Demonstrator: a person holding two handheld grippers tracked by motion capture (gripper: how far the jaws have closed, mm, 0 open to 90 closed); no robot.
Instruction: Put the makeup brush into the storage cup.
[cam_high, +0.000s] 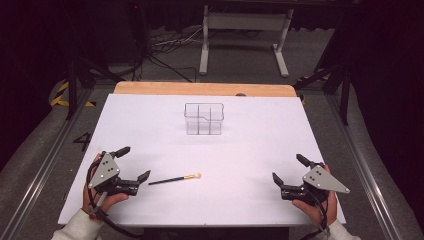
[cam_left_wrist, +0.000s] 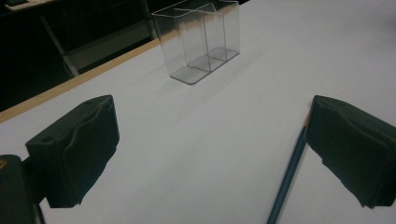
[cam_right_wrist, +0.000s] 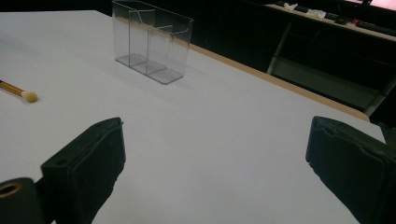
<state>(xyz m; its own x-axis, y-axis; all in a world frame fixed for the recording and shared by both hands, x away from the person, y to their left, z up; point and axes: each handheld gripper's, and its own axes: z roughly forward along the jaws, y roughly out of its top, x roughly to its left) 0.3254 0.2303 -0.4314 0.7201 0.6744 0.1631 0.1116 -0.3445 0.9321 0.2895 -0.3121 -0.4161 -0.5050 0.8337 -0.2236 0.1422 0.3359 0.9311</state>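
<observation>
- The small brush (cam_high: 175, 179) lay flat on the white table (cam_high: 260, 150) near the front edge — dark handle end towards my left gripper (cam_high: 134, 163), pale tip pointing to the right.
- Its long axis ran nearly left to right across the table.
- My left gripper stood just beside the handle end, jaws wide and empty.
- My right gripper (cam_high: 287, 169), equally wide and empty, sat well apart.
- The clear compartment box (cam_high: 203, 119) stood farther back — I judged the left hand nearer for the pickup.

A clear plastic organiser (cam_high: 203, 119) stands upright toward the far middle of the table, split into compartments, nothing inside them. Nearer the person's edge, a slim dark-handled brush (cam_high: 175, 179) lies flat, its pale tip pointing right, well apart from the organiser.
</observation>
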